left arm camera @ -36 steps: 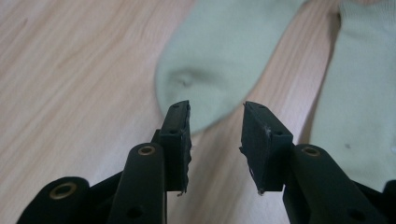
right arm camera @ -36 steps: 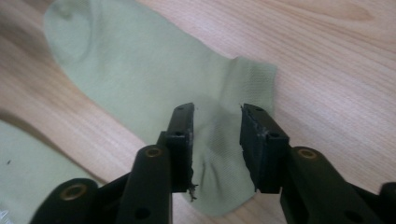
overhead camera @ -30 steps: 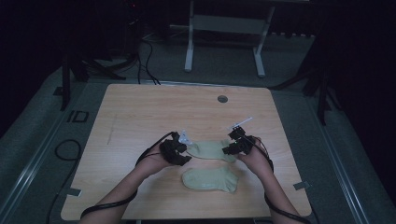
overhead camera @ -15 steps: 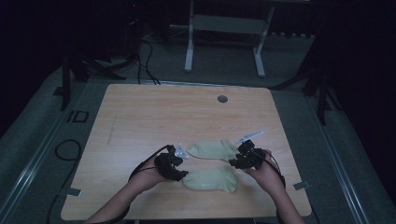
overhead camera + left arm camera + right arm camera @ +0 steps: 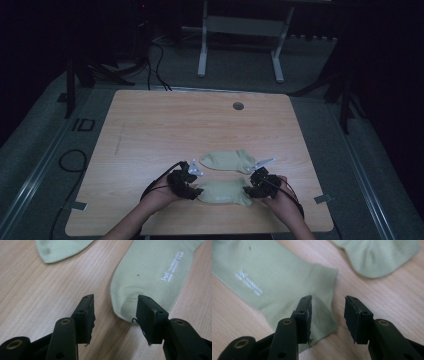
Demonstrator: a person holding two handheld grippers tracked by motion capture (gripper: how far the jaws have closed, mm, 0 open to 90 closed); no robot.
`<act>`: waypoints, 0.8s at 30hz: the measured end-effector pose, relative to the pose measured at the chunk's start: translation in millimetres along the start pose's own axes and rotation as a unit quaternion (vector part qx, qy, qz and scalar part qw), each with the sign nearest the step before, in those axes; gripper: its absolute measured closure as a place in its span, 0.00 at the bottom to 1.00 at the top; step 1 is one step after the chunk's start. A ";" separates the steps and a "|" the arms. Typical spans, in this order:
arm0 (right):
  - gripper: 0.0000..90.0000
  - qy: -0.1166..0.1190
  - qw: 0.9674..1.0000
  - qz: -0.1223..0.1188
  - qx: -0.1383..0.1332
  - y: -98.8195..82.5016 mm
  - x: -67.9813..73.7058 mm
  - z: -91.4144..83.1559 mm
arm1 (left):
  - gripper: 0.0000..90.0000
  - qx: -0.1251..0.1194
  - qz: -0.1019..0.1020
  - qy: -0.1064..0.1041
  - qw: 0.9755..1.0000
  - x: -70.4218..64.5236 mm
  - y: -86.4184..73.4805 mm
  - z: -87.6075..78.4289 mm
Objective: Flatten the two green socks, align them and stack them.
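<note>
High view shows a wooden table (image 5: 150,130) with two pale green socks near its front edge. The near sock (image 5: 225,192) lies flat between the two grippers, and the far sock (image 5: 227,160) sits just beyond it, apart from it. The left gripper (image 5: 192,187) is at the near sock's left end and the right gripper (image 5: 250,190) at its right end; both forearms are cut off by the bottom edge.

Left gripper view has the jaws wide apart and holding nothing, the sock's rounded toe end (image 5: 127,307) between them, its edge partly hidden behind one jaw. White lettering (image 5: 171,270) is too small to read fully.

Right gripper view also shows jaws parted and empty, straddling the sock's ribbed cuff (image 5: 324,302).
</note>
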State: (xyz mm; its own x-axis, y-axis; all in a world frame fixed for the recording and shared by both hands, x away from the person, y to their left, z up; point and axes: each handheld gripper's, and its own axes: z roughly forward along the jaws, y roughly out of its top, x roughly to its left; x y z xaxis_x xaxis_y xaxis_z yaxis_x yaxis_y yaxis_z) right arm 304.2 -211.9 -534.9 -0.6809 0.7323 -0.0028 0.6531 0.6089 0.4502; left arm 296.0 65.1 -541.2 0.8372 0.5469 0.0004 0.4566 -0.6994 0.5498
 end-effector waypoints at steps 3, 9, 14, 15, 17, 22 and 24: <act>0.65 -0.004 1.000 -0.007 0.006 -2.1 3.8 4.6 | 0.55 0.003 0.005 0.003 1.000 -2.3 -0.2 1.7; 0.78 -0.007 1.000 -0.011 0.004 -4.5 9.4 3.2 | 0.69 0.007 0.012 0.011 1.000 -5.6 0.6 5.8; 0.90 0.000 1.000 -0.015 0.006 -3.6 12.3 3.4 | 0.86 0.011 0.015 0.012 1.000 -7.5 3.2 9.4; 0.91 0.001 1.000 -0.014 0.007 -3.4 12.7 3.3 | 0.90 0.010 0.015 0.009 1.000 -8.0 3.4 9.8; 0.93 0.003 1.000 -0.013 0.011 -2.9 13.3 2.8 | 0.97 0.009 0.018 0.012 1.000 -8.6 3.9 9.5; 0.94 0.015 1.000 -0.004 -0.005 -2.3 10.2 -9.3 | 0.98 -0.022 0.004 0.017 1.000 -7.9 6.3 -2.4; 0.94 0.019 1.000 -0.001 -0.021 -0.2 8.1 -19.3 | 0.98 -0.036 -0.002 0.015 0.999 -5.9 9.9 -11.3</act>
State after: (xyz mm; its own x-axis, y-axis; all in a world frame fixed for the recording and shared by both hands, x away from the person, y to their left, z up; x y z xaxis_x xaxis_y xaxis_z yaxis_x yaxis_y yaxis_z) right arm 292.1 -211.9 -517.8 -0.6946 0.7188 0.0297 0.6383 0.5966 0.4865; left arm 292.3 60.1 -526.3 0.8257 0.5636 0.0231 0.4358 -0.6634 0.6083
